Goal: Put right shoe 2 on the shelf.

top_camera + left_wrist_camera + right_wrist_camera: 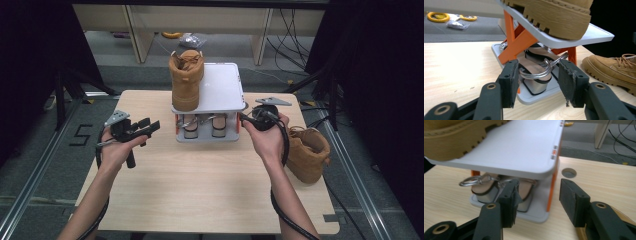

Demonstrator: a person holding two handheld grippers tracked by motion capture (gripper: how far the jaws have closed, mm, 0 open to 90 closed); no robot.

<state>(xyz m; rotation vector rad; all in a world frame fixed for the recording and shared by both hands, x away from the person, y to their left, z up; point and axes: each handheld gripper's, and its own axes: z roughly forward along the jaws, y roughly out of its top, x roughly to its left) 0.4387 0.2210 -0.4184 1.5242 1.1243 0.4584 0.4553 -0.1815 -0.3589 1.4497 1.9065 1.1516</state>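
Light wood-grain counter point(200, 190). Two-tier rack point(220, 90) at the far centre: flat white shelves, orange struts. Tan suede boot point(186, 80) with a lugged sole stands on the top shelf, sandals point(536, 75) (metal ring straps) below. Left hand-held gripper point(142, 127) and right hand-held gripper point(245, 119) flank the rack, both released, holding nothing.

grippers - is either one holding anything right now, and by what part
Nothing is held. The left gripper has its jaws open in front of the sandals on the rack's lower shelf, and the right gripper is open beside the rack, touching nothing.
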